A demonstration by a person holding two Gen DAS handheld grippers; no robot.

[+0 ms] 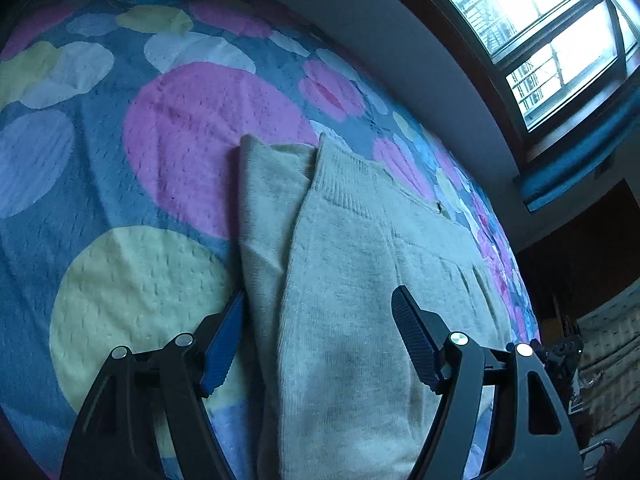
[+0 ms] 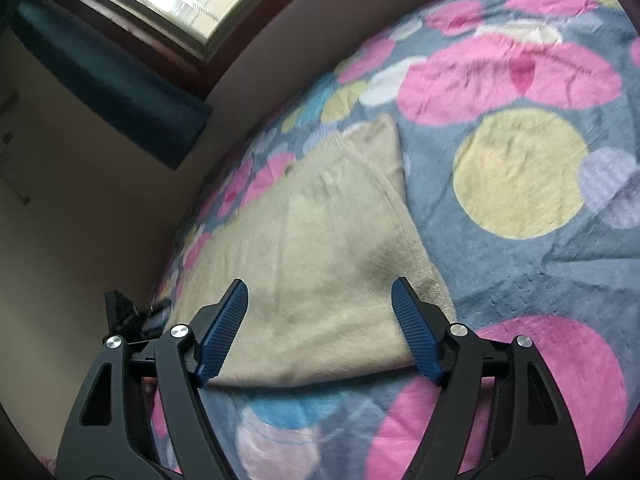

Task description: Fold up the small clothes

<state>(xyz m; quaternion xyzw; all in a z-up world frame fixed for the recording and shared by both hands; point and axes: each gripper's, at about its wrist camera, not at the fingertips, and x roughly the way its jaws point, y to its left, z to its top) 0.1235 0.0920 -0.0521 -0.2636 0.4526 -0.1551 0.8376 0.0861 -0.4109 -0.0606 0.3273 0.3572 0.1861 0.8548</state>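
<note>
The cream knit garment [image 1: 360,264] lies on the bed, on top of the blue blanket [image 1: 120,184] w/ big pink, yellow and lilac dots. It looks partly folded already: from the left wrist view 1 panel lies over another, w/ a ribbed band [image 1: 348,184] running across the far end and a narrower strip of the lower layer poking out along the left side. From the right wrist view the same garment [image 2: 320,248] reads as a fairly compact, flattish shape w/ a straight near edge. My guess is at least 1 fold is done; 1 more fold, approx. in half, and some squaring up seems left, though I can't tell the garment type for sure.

The left claw [image 1: 318,308] hangs over the near end of the garment, tilted down toward the bed. Its jaws stand wide, the cloth lying under and between them but not pinched. The left pad sits about over the garment's left edge, the right pad over the middle of the top panel.

The right claw [image 2: 320,298] comes in from the other side, angled down more gently. Its jaws are also wide, straddling the near part of the garment, nothing gripped. Whether either claw touches the fabric I can't tell.

A window [image 1: 532,32] sits beyond the bed's far edge.
</note>
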